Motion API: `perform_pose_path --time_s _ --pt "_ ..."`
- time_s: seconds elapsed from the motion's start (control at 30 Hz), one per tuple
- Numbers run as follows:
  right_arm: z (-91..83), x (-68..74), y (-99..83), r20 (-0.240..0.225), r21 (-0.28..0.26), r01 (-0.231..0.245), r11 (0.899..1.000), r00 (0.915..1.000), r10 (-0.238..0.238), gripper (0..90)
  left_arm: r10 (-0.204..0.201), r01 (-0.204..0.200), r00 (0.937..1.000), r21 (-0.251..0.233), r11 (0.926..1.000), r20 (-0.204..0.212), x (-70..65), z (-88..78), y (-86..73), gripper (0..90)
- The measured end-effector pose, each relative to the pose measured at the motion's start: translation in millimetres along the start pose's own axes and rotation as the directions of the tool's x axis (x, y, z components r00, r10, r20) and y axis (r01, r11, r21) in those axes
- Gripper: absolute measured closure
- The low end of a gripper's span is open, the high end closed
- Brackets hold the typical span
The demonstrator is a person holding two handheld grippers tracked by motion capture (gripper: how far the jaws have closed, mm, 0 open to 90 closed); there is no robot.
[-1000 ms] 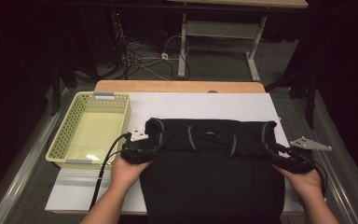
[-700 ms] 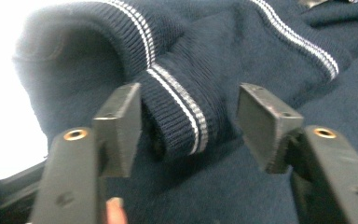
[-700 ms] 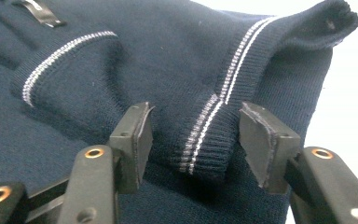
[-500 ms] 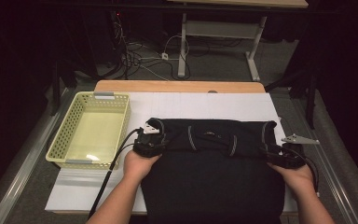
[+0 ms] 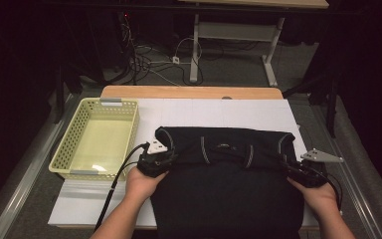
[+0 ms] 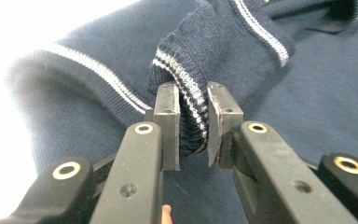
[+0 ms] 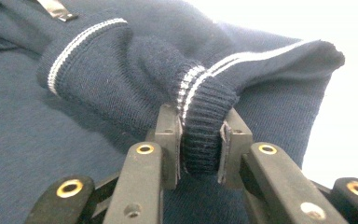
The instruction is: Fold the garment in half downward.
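Observation:
A dark navy knit garment with white stripes at its ribbed edges lies spread on the white table top. My left gripper is at its upper left corner. In the left gripper view the jaws have just been closing, and the left gripper is shut on a striped ribbed cuff. My right gripper is at the upper right corner. Its jaws have also just been closing, and the right gripper pinches a rolled ribbed cuff.
A pale yellow perforated basket stands on the left of the table, close to my left hand. A wooden strip marks the far edge. Cables and a desk frame lie on the floor beyond.
Both grippers have closed onto the garment's ribbed cuffs. The left hand shifted slightly inward and back; the right hand edged a little to the left.

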State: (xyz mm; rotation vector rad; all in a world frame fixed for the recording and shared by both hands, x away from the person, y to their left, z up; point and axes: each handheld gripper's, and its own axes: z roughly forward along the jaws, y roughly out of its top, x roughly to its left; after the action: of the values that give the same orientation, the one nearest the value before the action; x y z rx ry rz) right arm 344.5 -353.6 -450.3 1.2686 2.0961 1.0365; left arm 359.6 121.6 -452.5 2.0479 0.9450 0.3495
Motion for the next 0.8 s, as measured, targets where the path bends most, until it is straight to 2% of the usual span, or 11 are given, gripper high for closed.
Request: perform_pose_path --time_s 0.23,0.3,0.43,0.53,0.6,0.67,0.8 --pt "-25.7 10.3 -15.7 -0.004 -0.056 0.013 0.998 0.9999 -0.013 74.7 0.048 -0.048 0.998 -0.008 0.9988 0.042 -16.5 -22.1 -14.4 75.3" --pt "-32.4 13.4 -22.4 -0.005 -0.063 0.012 0.998 0.9999 -0.013 74.8 0.05 -0.049 0.997 -0.012 0.9987 0.059 -20.7 -28.5 -19.1 75.2" --pt "-43.1 21.5 -35.2 0.001 -0.068 0.027 0.997 0.9996 -0.027 74.6 0.072 -0.071 0.9944 -0.007 0.9974 0.078 -30.9 -38.9 -29.4 75.1" --pt "-49.1 27.6 -44.1 0.0 -0.065 0.039 0.997 0.9992 -0.039 73.0 0.068 -0.067 0.9934 -0.009 0.9977 0.092 -36.3 -45.9 -37.5 75.0" --pt "-51.8 30.8 -48.5 -0.008 -0.06 0.035 0.998 0.9993 -0.036 69.3 0.088 -0.088 0.9923 0.003 0.9961 0.088 -40.1 -47.7 -42.3 74.5" --pt "-54.3 31.2 -49.9 -0.016 -0.071 0.025 0.997 0.9995 -0.026 64.3 0.1 -0.103 0.991 0.03 0.9943 0.09 -41.8 -45.7 -45.4 71.6" --pt "-60.4 31.1 -44.6 -0.019 -0.094 0.01 0.996 0.9998 -0.011 60.6 0.043 -0.046 0.9952 0.03 0.9985 0.087 -40.4 -42.6 -44.1 54.6"
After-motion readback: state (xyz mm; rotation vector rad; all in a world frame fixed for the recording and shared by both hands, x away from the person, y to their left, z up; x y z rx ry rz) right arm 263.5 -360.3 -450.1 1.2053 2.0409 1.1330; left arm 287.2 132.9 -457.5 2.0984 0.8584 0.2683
